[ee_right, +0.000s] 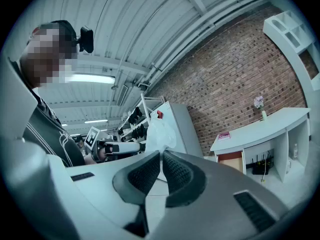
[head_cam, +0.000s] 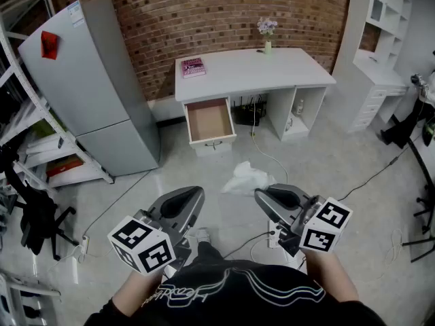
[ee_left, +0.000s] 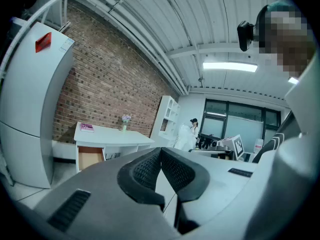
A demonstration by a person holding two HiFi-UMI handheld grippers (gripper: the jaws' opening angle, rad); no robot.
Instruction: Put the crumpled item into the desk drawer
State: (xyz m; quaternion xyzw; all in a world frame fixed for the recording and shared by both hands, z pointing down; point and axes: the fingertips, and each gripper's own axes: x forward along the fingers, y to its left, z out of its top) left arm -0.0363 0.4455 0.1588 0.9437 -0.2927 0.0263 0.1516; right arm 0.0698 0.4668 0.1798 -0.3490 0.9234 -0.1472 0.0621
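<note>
Where the crumpled item (head_cam: 246, 177) is: in front of the desk (head_cam: 251, 70), over the pale floor (head_cam: 319, 161) and well short of the drawer (head_cam: 209, 121). One edge is at the tip of the right gripper (head_cam: 262, 194). Whether it touches the floor cannot be told.
Crumpled item, count: one, thin and white, like plastic film.
Grippers: two, side by side in front of the person, each carrying one marker cube.
Right gripper jaws: closed on a fold of the crumpled item (ee_right: 161, 131), which bulges out past the tips (ee_right: 161, 154) in the right gripper view.
Left gripper (head_cam: 196, 194) jaws: closed on each other with nothing between them (ee_left: 160, 151). This gripper is apart from the crumpled item.
Surface: one white desk, standing against the brick wall (head_cam: 204, 12).
Drawer: one, pulled out under the left end of the surface, with its brown inside showing.
On the surface: one pink book (head_cam: 194, 67) near the left back corner and one small vase of flowers (head_cam: 266, 34) at the back edge.
Fridge (head_cam: 95, 94): one, grey, left of the desk, with one red tag (head_cam: 49, 44) on its upper door.
Shelf unit (head_cam: 380, 39): one, white, right of the desk.
Cable (head_cam: 272, 156): one, running over the floor from under the desk toward the person.
</note>
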